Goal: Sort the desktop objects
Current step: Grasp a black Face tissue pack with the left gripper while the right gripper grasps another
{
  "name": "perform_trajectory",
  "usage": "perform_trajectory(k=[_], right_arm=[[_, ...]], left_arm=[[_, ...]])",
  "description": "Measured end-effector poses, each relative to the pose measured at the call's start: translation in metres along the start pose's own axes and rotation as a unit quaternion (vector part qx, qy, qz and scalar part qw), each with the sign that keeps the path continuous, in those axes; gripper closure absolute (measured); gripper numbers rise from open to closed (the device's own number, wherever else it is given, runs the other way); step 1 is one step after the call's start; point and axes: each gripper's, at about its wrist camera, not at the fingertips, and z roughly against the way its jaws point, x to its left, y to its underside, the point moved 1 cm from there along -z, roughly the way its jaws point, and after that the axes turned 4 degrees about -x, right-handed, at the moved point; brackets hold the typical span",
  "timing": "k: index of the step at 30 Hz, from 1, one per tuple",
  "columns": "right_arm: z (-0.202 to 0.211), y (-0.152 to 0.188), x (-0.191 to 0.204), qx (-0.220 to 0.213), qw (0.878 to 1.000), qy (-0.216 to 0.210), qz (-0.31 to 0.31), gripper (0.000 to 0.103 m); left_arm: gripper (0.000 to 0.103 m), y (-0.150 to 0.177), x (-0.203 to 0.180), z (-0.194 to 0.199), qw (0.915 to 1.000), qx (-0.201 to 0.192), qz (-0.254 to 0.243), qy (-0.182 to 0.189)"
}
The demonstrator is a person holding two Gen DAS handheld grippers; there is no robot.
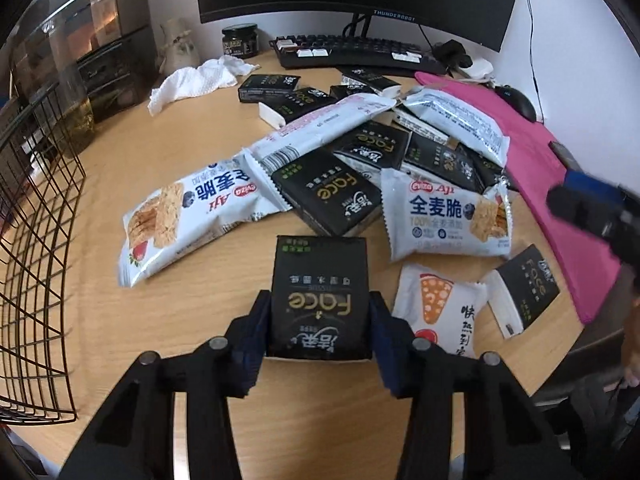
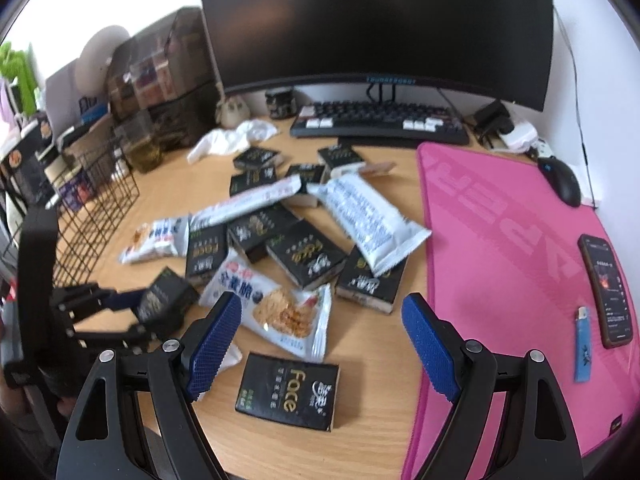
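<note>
My left gripper (image 1: 318,316) is shut on a black "Face" tissue pack (image 1: 318,300) and holds it above the wooden desk, in front of a pile of black packs (image 1: 326,196) and white snack bags (image 1: 180,220). The right wrist view shows the same gripper (image 2: 148,312) with the pack (image 2: 164,298) at the left. My right gripper (image 2: 320,320) is open and empty above another black "Face" pack (image 2: 290,390) lying on the desk. It shows blurred at the right edge of the left wrist view (image 1: 588,208).
A black wire basket (image 1: 36,248) stands at the left, also in the right wrist view (image 2: 96,216). A pink mat (image 2: 508,260) at the right carries a phone (image 2: 608,288), a blue lighter (image 2: 583,344) and a mouse (image 2: 560,180). Keyboard (image 2: 380,124), monitor, white cloth (image 1: 196,80) at back.
</note>
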Motion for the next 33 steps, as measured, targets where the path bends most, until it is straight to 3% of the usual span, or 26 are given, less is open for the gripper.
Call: perform_trajectory(k=[7,11,13,14,15,26,33], right_arm=[[-0.013,0.033,0.012,0.044,0.999,-0.004,0.02,0.019],[-0.029,0.057,0.016,0.071,0.997,-0.005,0.023,0.019],[-0.03,0.06,0.02,0.066,0.997,0.007,0.04,0.019],[-0.031,0.061,0.022,0.064,0.997,0.008,0.044,0.025],[-0.029,0.061,0.022,0.061,0.997,0.001,0.046,0.039],[-0.009,0.046,0.018,0.046,0.998,-0.004,0.04,0.041],[0.029,0.017,0.03,-0.007,0.998,-0.017,0.052,0.041]], left_arm=[[0.051,-0.005,0.003,0.018,0.9993,-0.03,-0.002,-0.024],[0.051,-0.006,0.005,0.021,0.9994,-0.03,0.001,-0.016],[0.051,-0.007,0.003,0.022,0.9994,-0.032,-0.002,-0.016],[0.051,-0.007,0.002,0.023,0.9994,-0.032,-0.004,-0.014],[0.051,-0.007,0.001,0.024,0.9994,-0.032,-0.005,-0.012],[0.051,-0.013,-0.003,0.046,0.9984,-0.056,-0.007,-0.007],[0.051,-0.026,0.001,0.1,0.994,-0.108,-0.01,0.007]])
